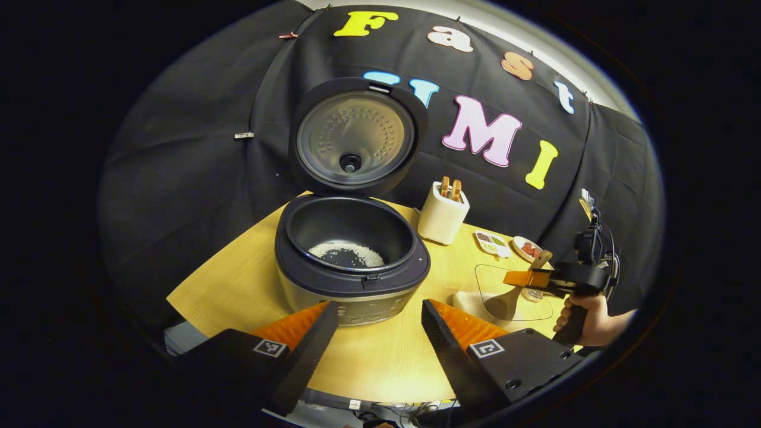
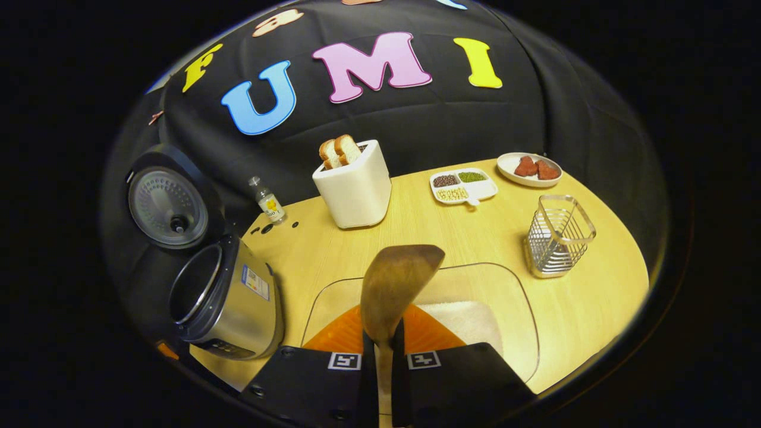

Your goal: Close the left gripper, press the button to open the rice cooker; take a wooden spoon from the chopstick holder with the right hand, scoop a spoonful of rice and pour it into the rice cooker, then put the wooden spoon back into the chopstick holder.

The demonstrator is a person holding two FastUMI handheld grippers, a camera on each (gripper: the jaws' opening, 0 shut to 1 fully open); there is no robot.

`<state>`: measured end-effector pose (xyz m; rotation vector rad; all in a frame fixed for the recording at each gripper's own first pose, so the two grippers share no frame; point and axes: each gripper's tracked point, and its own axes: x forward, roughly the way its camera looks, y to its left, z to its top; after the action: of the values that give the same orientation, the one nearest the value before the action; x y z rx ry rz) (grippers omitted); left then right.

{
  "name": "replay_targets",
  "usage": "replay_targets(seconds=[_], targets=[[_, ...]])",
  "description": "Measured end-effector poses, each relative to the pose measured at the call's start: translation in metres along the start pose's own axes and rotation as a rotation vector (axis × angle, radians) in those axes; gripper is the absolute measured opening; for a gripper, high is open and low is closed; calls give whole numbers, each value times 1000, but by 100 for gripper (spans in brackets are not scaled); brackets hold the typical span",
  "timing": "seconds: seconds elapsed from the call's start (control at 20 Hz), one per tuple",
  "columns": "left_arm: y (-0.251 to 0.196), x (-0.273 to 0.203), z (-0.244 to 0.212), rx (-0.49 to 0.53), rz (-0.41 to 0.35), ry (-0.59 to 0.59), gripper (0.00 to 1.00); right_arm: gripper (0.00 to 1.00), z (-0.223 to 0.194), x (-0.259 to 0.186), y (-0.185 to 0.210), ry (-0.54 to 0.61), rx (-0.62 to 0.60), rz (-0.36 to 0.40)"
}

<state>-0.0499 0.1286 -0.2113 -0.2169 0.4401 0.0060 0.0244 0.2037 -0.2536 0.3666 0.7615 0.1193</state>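
So the rice cooker [image 1: 351,261] sits on the wooden table [image 1: 386,356] with its lid [image 1: 355,138] flipped all the way up, standing upright behind the pot. A thin patch of rice [image 1: 348,254] lies on the bottom of the inner pot. The left gripper [image 1: 380,333] hangs in front of the cooker with its fingers spread wide apart and nothing between them.

In the right gripper view, the right gripper [image 2: 384,345] has its fingers squeezed tight on the handle of the wooden spoon [image 2: 395,282], with the bowl of the spoon sticking up and forward over a clear glass dish [image 2: 523,309] that has white rice [image 2: 469,321] in it. From the left gripper view you can see that same gripper off to the right, a hand [image 1: 585,321] wrapped around its grip, spoon bowl dipping down into the dish.

The wire chopstick holder [image 2: 557,236] stands to the right of the dish, near it but not touching. Further back there's a white toaster [image 2: 355,184] with two slices of bread [image 2: 339,151] poking out, a small divided tray of beans [image 2: 462,185], a little plate with red pieces [image 2: 529,168], and a small bottle [image 2: 267,201] near the cooker.
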Motion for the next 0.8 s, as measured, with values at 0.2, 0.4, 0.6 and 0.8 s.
replay_targets(seconds=[0.2,0.4,0.6,0.8], targets=[[-4,1,7,5,-10,-15,96,13,-6,-4,11,65,160,45],[-7,1,10,14,-12,-19,96,13,-5,-7,0,100,295,53],[-8,1,11,21,-12,-21,96,13,-1,-14,-21,112,473,52],[-11,-4,10,40,-12,-27,96,13,11,-20,-46,80,560,28]])
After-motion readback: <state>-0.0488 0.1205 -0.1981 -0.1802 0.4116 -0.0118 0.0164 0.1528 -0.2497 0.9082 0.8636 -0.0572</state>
